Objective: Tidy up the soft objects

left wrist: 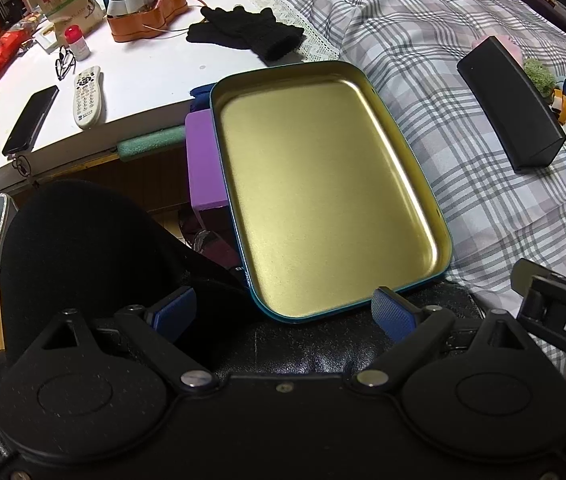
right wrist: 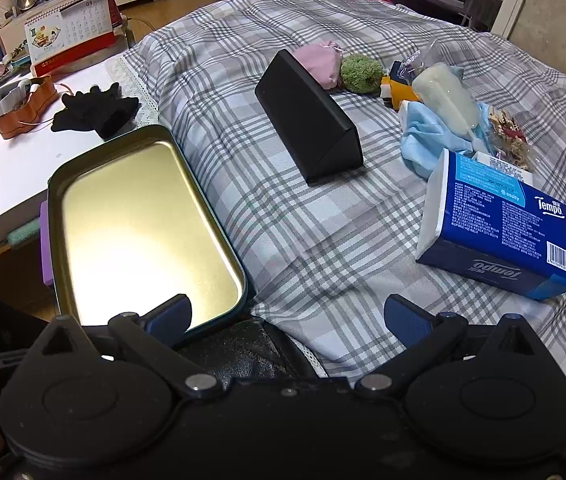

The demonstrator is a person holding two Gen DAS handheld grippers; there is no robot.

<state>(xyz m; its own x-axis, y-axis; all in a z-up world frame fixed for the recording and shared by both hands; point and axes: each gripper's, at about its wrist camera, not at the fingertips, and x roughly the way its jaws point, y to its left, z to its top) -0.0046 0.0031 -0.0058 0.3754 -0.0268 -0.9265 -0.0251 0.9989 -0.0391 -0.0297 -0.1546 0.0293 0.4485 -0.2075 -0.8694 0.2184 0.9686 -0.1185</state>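
both grippers — left (left wrist: 285,312), right (right wrist: 287,320) — fingers apart, empty. reach right for the pink pouch (right wrist: 321,62) first, grip mid-bundle — drop in tin (right wrist: 55,216).

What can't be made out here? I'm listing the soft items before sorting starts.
- Pink pouch: right wrist view, lower part hidden behind the black case.
- Small orange and navy item: partly covered by the clear bag.
- Purple block: left wrist view, mostly hidden by the tin.
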